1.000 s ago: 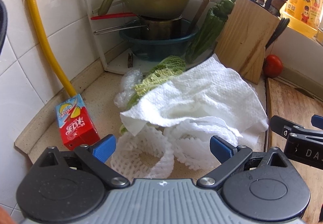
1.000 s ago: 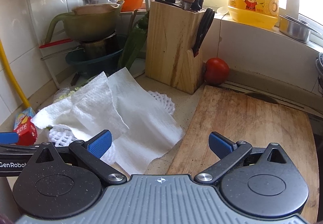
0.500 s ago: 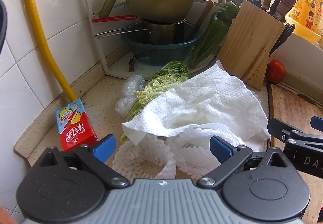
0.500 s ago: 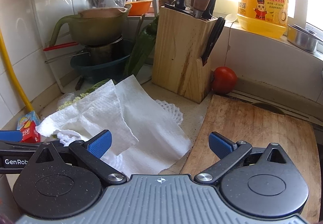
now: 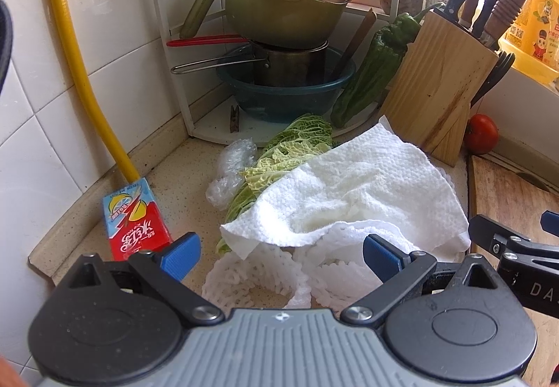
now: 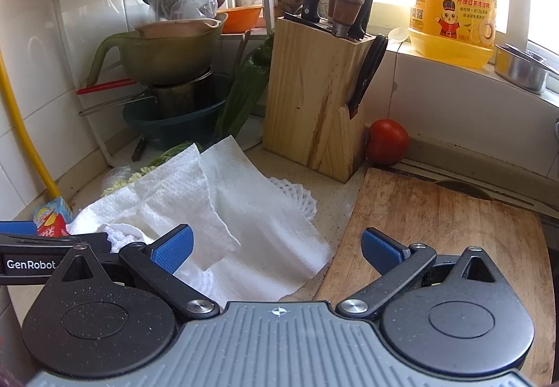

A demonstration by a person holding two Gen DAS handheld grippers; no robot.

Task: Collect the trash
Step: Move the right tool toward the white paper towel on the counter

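Left gripper (image 5: 281, 256) spread wide, empty, low over the white foam netting (image 5: 244, 277) at the near edge of the desk (image 5: 174, 177). Right gripper (image 6: 276, 249) equally wide apart, holding nothing, poised over the seam between the paper towel (image 6: 244, 212) and the cutting board (image 6: 436, 229).

Nearest risk: soft, springy netting, likely to squash and slip out of a shallow pinch, or to snag on a pad and drag the towel along. Towel draped loosely over the netting and over the cabbage leaf (image 5: 279, 153), so any tug on one layer apt to shift the whole heap and hide what lies beneath.

Just left of the left gripper, juice carton (image 5: 134, 219) lying against the yellow hose (image 5: 87, 72); easily knocked further into the corner by a sideways sweep. Both grippers close together, the right one visible at the edge of the left view, so a collision plausible if both go for the towel at once.

Further back, crumpled clear plastic (image 5: 230, 167) beside the leaf, hard to see and easy to miss. Beyond that, knife block (image 6: 314, 100) and tomato (image 6: 387, 142) near the towel's far edge; an overreach could nudge either. No bin in view, so the drop-off spot unknown.
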